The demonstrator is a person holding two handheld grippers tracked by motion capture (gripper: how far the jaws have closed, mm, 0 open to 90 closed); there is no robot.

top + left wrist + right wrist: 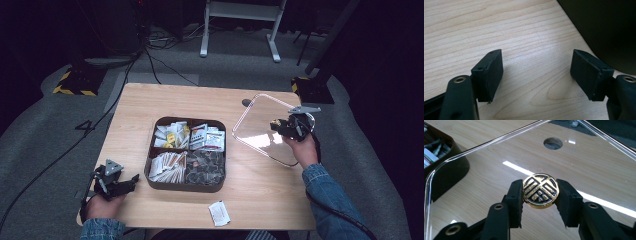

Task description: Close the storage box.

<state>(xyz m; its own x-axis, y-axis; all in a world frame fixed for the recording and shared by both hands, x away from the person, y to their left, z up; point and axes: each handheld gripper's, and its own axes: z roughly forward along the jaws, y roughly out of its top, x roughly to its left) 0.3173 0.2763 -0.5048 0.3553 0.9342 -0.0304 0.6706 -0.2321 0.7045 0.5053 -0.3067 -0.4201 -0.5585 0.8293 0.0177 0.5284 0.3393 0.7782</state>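
At the bottom centre of the right gripper view, the right gripper (pixel 540 195) pinches the gold-and-black knob (pixel 540 190) of the clear lid (pixel 486 162). At lower left of the high view, the left gripper (pixel 131 181) rests spread, empty, beside the compartment box (pixel 186 185).

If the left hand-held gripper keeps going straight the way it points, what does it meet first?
Probably the dark box. The left hand-held gripper hangs open just above bare table, and the box's wall stands ahead and to its right. Depth is unclear, so its right jaw may touch first, or the jaws may scrape the table.
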